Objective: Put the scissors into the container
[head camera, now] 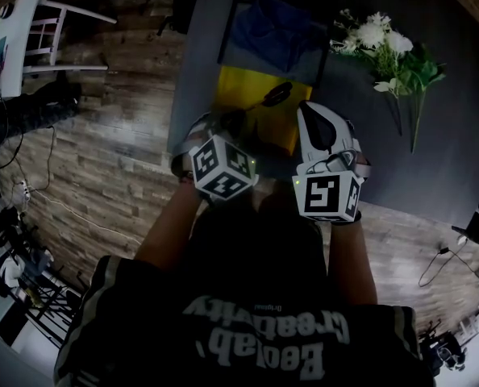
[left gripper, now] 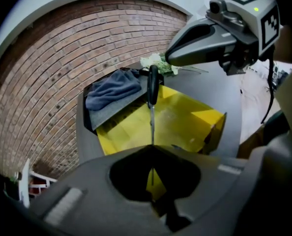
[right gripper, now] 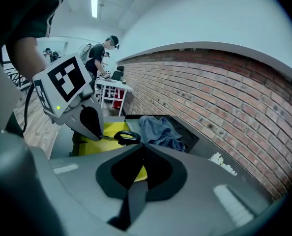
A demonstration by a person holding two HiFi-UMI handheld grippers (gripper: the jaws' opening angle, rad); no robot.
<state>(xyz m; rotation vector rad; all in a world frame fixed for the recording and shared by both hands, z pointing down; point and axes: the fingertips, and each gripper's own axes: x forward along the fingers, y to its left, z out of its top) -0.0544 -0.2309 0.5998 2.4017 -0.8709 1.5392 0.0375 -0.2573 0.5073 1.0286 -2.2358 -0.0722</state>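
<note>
The left forearm (head camera: 168,226) and right forearm (head camera: 351,256) reach forward side by side, the left gripper (left gripper: 152,147) tilted steeply down with its jaws pinched on the blade of the scissors (left gripper: 152,90), and the right gripper (right gripper: 143,146) close beside it, angled less steeply, with its jaws pressed together on nothing.

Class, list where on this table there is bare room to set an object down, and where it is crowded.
Bare: the floor of the yellow container, under the scissors held by the left gripper; the grey table on the near side of the flowers. Crowded: behind the container, where the blue cloth lies, and the flowers' corner.
</note>
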